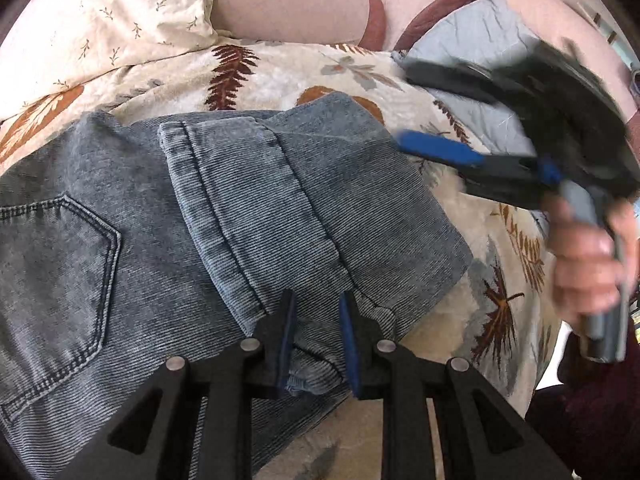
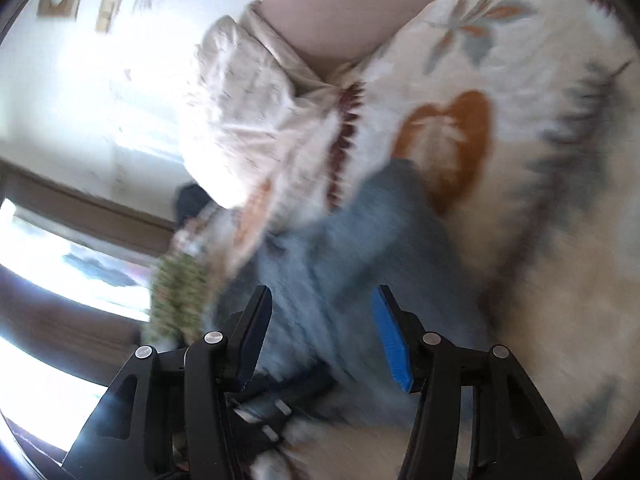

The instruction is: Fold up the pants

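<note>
Your left gripper point(image 1: 316, 320) pinches the jeans point(image 1: 248, 208) hem edge; your right gripper point(image 2: 320, 312) hangs wide open over the blanket point(image 1: 280, 68).

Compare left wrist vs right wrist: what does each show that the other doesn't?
Left wrist only: the jeans' back pocket, the leg hem folded over them, the left gripper shut on denim near the fold, the right gripper blurred above the blanket with the hand holding it, and a light blue cloth.
Right wrist only: a wall with framed pictures, a bright window, the right gripper's open fingers with nothing between.
Both: the jeans, leaf-print blanket, cream pillow.
</note>
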`<state>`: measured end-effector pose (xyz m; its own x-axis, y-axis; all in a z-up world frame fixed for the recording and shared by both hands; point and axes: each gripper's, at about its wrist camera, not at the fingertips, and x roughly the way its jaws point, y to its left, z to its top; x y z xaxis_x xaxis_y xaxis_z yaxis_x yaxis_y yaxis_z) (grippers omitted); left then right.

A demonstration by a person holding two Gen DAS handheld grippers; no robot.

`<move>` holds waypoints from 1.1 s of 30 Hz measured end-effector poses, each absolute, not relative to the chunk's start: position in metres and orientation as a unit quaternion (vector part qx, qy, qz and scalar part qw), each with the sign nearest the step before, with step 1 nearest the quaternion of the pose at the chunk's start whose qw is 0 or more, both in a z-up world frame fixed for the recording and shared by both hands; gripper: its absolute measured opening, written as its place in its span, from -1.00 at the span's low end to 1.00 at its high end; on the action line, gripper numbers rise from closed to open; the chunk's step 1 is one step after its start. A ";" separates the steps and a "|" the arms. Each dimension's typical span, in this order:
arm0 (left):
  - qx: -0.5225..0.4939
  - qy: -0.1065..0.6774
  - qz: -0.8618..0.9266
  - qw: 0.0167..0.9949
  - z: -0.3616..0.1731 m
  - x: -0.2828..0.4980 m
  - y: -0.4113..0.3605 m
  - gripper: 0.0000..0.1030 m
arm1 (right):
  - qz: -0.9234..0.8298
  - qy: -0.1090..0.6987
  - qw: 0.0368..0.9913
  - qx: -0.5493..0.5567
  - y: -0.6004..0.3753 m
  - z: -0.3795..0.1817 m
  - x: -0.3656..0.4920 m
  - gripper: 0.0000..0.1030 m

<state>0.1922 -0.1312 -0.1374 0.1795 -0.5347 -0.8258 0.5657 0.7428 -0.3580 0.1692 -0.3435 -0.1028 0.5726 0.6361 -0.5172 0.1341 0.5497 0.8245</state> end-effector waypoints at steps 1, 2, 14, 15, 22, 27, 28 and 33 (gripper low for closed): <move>0.012 0.528 -0.361 0.768 -0.137 0.191 -0.129 -0.53 | 0.169 0.429 0.761 0.457 -0.343 -0.108 0.176 0.02; 0.009 0.526 -0.364 0.769 -0.137 0.190 -0.128 -0.53 | 0.184 0.429 0.753 0.464 -0.336 -0.117 0.191 0.02; -0.013 0.511 -0.373 0.774 -0.134 0.183 -0.116 -0.53 | 0.153 0.418 0.733 0.514 -0.328 -0.168 0.262 -0.22; -0.018 0.510 -0.371 0.775 -0.131 0.181 -0.112 -0.53 | 0.155 0.417 0.738 0.506 -0.326 -0.163 0.261 -0.19; -0.021 0.477 -0.303 0.825 -0.093 0.153 -0.054 -0.53 | 0.178 0.391 0.743 0.513 -0.334 -0.129 0.229 0.03; -0.045 0.438 -0.186 0.878 -0.070 0.119 0.034 -0.42 | 0.201 0.396 0.763 0.469 -0.304 -0.098 0.197 0.05; -0.048 0.431 -0.160 0.887 -0.069 0.111 0.050 -0.41 | 0.204 0.399 0.771 0.452 -0.294 -0.092 0.191 0.05; -0.055 0.410 -0.008 0.911 -0.068 0.088 0.131 -0.13 | 0.205 0.411 0.819 0.344 -0.238 -0.066 0.150 0.06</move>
